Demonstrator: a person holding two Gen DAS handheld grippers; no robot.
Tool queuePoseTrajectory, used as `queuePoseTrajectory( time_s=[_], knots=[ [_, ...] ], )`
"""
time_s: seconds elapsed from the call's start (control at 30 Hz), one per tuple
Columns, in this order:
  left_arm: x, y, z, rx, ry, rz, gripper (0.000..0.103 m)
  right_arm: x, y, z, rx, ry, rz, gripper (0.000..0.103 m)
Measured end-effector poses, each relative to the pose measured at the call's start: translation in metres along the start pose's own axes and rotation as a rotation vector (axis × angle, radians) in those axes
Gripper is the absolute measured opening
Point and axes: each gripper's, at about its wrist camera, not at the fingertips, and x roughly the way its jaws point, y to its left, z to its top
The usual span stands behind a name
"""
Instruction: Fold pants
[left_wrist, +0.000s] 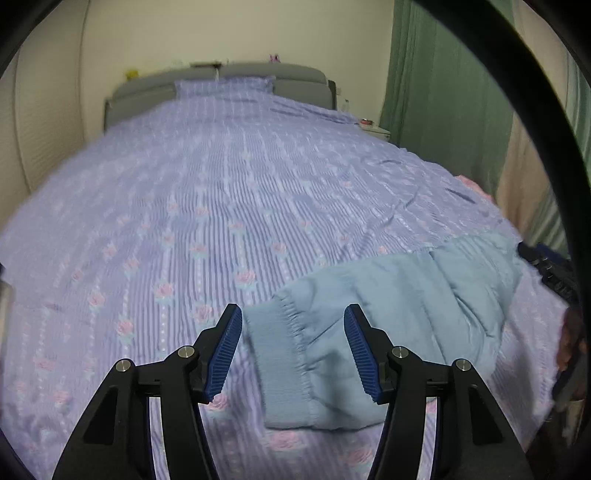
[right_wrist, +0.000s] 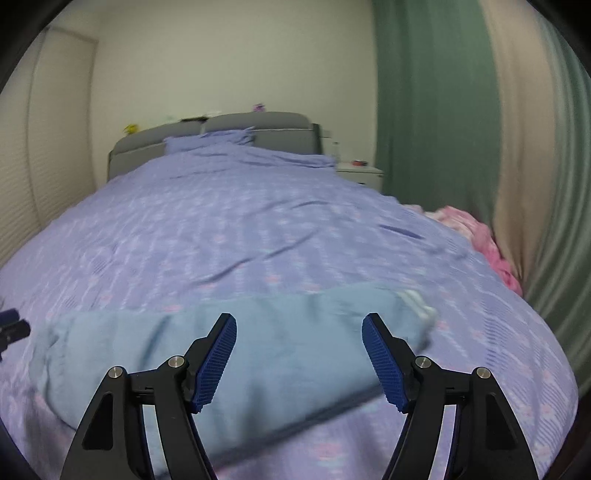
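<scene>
A: What does the left wrist view give?

B: The left gripper (left_wrist: 291, 314) has its blue fingers (left_wrist: 225, 350) standing wide with nothing pressed between them; beyond and below them the light blue pants (left_wrist: 388, 306) lie on the bed (left_wrist: 221, 184), on its lilac flowered cover; the elastic waistband (left_wrist: 280, 365) shows between the two fingers, the rest stretching away to the right.

A: And the right wrist view?

B: The right gripper (right_wrist: 300, 322) is also spread wide and holds nothing; the pants (right_wrist: 277, 350) lie flat across the near part of the bed (right_wrist: 240, 221), running left to right under the fingers (right_wrist: 386, 365); a green curtain (right_wrist: 424, 110) hangs at the right.
</scene>
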Motion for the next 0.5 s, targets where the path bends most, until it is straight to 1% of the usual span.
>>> queuePoseTrajectory(
  time_s=[0.1, 0.23, 0.33, 0.4, 0.47, 0.5],
  knots=[
    [0.011, 0.021, -0.002, -0.027, 0.030, -0.080, 0.057, 0.003, 0.026, -0.005, 0.001, 0.022, 0.051, 0.072],
    [0.035, 0.041, 0.001, -0.089, 0.063, -0.127, 0.057, 0.007, 0.040, -0.012, 0.025, 0.064, 0.089, 0.072],
    [0.055, 0.049, 0.004, -0.130, 0.090, -0.181, 0.056, 0.010, 0.047, -0.016, 0.012, 0.092, 0.082, 0.072],
    [0.069, 0.047, 0.005, -0.140, 0.123, -0.215, 0.056, 0.011, 0.049, -0.017, -0.003, 0.092, 0.058, 0.072],
    [0.081, 0.045, 0.002, -0.153, 0.159, -0.238, 0.052, 0.012, 0.049, -0.018, -0.002, 0.101, 0.047, 0.072],
    [0.083, 0.043, 0.001, -0.156, 0.162, -0.219, 0.048, 0.014, 0.048, -0.018, 0.002, 0.108, 0.043, 0.072]
  ],
)
